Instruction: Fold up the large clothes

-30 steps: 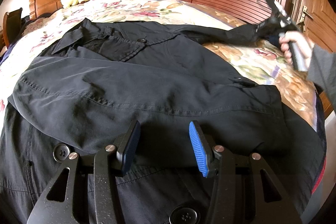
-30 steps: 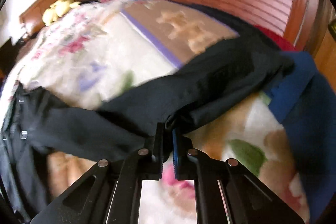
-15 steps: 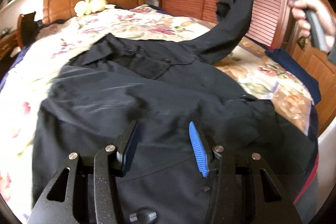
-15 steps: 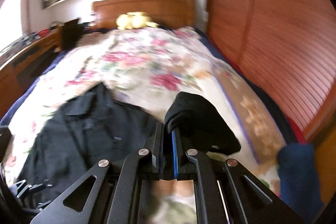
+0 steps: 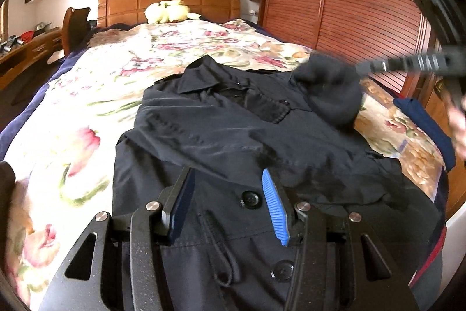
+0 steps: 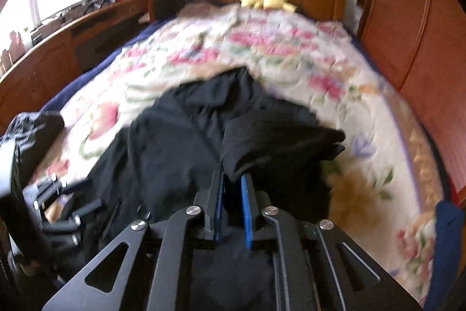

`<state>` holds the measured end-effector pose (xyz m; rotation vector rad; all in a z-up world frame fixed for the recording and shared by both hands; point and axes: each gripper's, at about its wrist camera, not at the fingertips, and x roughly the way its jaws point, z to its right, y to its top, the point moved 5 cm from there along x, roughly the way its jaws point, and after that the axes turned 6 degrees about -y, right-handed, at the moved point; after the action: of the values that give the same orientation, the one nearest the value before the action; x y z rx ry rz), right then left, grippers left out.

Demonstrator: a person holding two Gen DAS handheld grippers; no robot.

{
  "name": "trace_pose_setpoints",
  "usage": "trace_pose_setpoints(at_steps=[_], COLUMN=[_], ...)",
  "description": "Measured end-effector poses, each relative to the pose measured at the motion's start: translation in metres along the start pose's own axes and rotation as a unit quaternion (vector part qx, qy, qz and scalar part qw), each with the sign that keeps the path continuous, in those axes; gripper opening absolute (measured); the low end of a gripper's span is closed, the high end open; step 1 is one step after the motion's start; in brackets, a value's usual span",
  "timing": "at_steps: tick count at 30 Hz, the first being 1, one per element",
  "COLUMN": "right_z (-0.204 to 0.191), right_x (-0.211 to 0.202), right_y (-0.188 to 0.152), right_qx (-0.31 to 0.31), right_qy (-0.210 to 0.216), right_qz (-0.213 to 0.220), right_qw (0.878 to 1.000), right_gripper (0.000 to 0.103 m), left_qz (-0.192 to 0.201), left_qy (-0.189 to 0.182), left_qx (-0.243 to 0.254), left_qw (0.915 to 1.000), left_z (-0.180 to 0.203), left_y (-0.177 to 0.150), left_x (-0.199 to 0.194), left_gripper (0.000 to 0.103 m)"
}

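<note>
While coat [image 5: 233, 136] lies lengthwise, collar toward headboard [image 5: 169, 2], right hand-held gripper [image 6: 233, 188] just parting, sleeve between; left hand-held gripper [image 5: 225, 194] apart, empty.

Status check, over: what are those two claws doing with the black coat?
Left claw open above black cotton coat. Right claw just loosening, sleeve cuff between. Nothing blocking.

Two close wrist views over the bed's foot toward the headboard [image 5: 169, 0], shared jacket [image 5: 233, 136].
</note>
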<state>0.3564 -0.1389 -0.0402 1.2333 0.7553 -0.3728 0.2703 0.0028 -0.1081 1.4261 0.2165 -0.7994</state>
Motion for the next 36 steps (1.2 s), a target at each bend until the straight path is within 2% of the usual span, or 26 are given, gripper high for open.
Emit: trace_pose_setpoints(at_steps=[2, 3, 7, 9, 14, 29, 36], right_z=[-0.004, -0.003, 0.012, 0.018, 0.023, 0.032, 0.021], right_x=[0.01, 0.016, 0.015, 0.015, 0.014, 0.112, 0.147], right_y=[-0.01, -0.012, -0.003, -0.001, -0.019, 0.02, 0.026], right_qx=[-0.001, -0.002, -0.003, 0.007, 0.034, 0.096, 0.113], right_qy=[0.004, 0.002, -0.011, -0.015, 0.0, -0.012, 0.001], right_qz=[-0.019, -0.029, -0.028, -0.028, -0.024, -0.054, -0.07], right_qw=[1.0, 1.0, 1.0, 0.999, 0.999, 0.994, 0.991], right_gripper=[0.032, 0.043, 0.052, 0.053, 0.053, 0.053, 0.053], left_qz=[-0.001, 0.0, 0.001, 0.002, 0.001, 0.001, -0.013], left_qy=[0.003, 0.004, 0.008, 0.011, 0.013, 0.016, 0.019], left_qx=[-0.002, -0.002, -0.003, -0.001, 0.001, -0.014, -0.017], left_qw=[1.0, 1.0, 1.0, 0.9999, 0.9999, 0.9998, 0.9996], left_z=[-0.003, -0.004, -0.008, -0.008, -0.008, -0.025, -0.03], left_y=[-0.001, -0.002, -0.004, -0.005, -0.01, -0.021, -0.028], left_x=[0.0, -0.002, -0.005, -0.006, -0.009, -0.018, -0.01], left_gripper=[0.05, 0.05, 0.05, 0.05, 0.05, 0.05, 0.05])
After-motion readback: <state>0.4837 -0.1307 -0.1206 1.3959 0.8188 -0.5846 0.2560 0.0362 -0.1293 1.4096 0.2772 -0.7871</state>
